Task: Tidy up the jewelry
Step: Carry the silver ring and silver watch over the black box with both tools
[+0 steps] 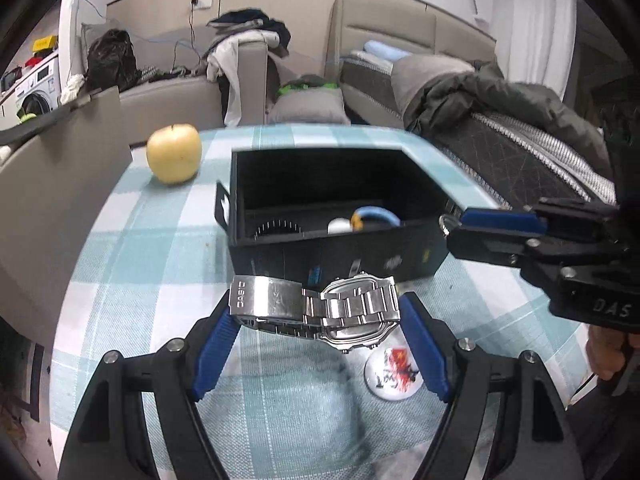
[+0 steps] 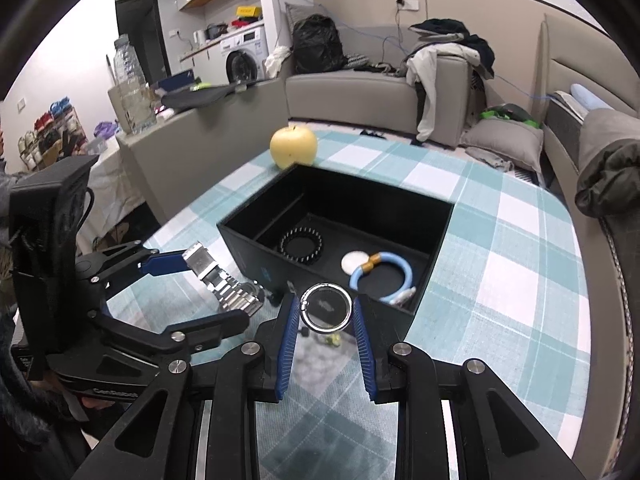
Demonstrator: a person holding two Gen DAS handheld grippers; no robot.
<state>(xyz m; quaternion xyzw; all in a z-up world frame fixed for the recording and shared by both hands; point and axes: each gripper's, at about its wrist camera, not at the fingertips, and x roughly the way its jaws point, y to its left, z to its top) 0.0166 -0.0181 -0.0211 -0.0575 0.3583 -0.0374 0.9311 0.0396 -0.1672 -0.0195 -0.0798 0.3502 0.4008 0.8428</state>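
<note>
Holding steel link-bracelet watch (image 1: 316,310) across left fingers (image 1: 218,346); heavy, slick, floppy. Right fingers (image 2: 289,344) pinch thin silver ring (image 2: 326,307).

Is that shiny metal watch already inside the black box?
No, the watch is held between the left gripper's fingers, in front of the black box and outside it.

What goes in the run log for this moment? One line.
left gripper: holds watch | right gripper: holds ring | box: open
</note>
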